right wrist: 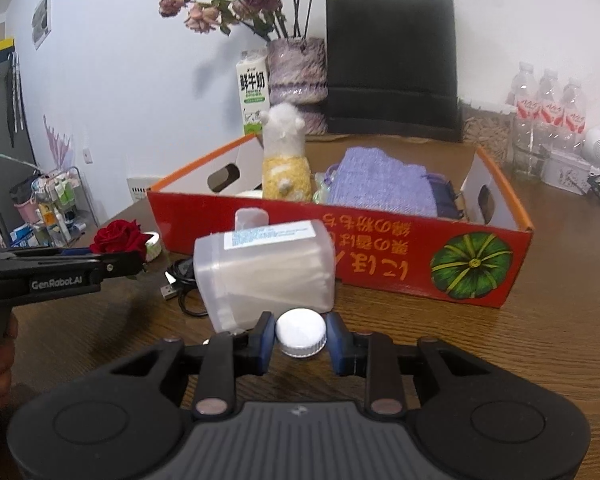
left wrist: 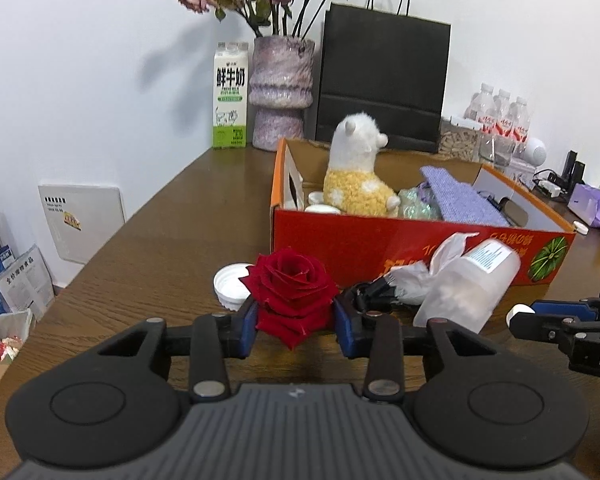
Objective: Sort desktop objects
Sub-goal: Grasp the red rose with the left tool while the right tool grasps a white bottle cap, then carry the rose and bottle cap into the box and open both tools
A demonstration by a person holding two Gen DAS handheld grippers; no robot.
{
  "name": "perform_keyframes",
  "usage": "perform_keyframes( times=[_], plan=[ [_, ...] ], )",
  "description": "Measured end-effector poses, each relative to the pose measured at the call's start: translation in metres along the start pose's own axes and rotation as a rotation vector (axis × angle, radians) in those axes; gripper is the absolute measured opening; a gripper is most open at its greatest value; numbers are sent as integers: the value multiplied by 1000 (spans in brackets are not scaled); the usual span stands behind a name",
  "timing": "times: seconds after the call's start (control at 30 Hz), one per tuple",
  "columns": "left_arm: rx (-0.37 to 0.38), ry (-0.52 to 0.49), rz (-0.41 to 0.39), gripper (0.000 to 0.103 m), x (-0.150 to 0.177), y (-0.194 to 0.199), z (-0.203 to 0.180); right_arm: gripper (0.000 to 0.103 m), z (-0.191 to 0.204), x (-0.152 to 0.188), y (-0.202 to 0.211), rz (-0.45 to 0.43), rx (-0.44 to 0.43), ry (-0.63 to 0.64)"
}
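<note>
Through the left wrist camera we see our left gripper (left wrist: pixel 295 322) clamped on a red rose (left wrist: pixel 293 280), blue pads pressed against its lower petals on both sides, the bloom sitting up above the fingers. Just behind the rose lies a white lid (left wrist: pixel 230 285) on the brown table (left wrist: pixel 148 240), and to the right a frosted plastic bottle (left wrist: pixel 466 286) lies on its side beside a black cable (left wrist: pixel 374 294). Behind all that stands the red cardboard box (left wrist: pixel 380 244), with a plush toy (left wrist: pixel 358 170) and a purple cloth (left wrist: pixel 466 198) inside. Our right gripper (left wrist: pixel 518 316) pokes in at the far right edge, a white cap at its tip.

Over to the right wrist camera: our right gripper (right wrist: pixel 300 338) is closed on a white bottle cap (right wrist: pixel 301 332), a pad tight against each side, low over the table (right wrist: pixel 480 344). The plastic bottle (right wrist: pixel 264 272) lies just ahead, the box (right wrist: pixel 380 256) behind it. At left, the left gripper (right wrist: pixel 138 260) holds the rose (right wrist: pixel 120 237) in front of the box's left corner.
</note>
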State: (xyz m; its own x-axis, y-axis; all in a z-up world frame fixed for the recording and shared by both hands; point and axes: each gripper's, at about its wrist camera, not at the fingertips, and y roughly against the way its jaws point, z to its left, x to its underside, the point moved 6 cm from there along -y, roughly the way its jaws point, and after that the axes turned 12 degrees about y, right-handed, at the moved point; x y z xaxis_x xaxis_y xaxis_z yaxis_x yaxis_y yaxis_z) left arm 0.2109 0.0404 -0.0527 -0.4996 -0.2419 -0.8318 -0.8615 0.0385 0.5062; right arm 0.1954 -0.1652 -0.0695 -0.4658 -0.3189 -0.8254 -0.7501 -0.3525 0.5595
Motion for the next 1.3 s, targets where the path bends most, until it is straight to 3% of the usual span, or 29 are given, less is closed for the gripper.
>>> perform_keyframes(
  times=[0.3, 0.53, 0.9, 1.07, 1.3],
  plan=[
    [31, -16, -92, 39, -23, 28, -19, 27, -17, -21, 29, -93, 52, 7],
    [80, -39, -156, 39, -49, 28, -51, 27, -31, -55, 34, -165, 90, 17],
    [89, -34, -170, 39, -79, -27, -85, 27, -66, -100, -4, -206, 133, -3],
    [61, -20, -179, 39, -74, -66, -89, 27, -81, -87, -35, -166, 133, -40],
    [36, -53, -108, 39, -56, -89, -79, 27, -96, -65, -56, -115, 128, -84]
  ],
)
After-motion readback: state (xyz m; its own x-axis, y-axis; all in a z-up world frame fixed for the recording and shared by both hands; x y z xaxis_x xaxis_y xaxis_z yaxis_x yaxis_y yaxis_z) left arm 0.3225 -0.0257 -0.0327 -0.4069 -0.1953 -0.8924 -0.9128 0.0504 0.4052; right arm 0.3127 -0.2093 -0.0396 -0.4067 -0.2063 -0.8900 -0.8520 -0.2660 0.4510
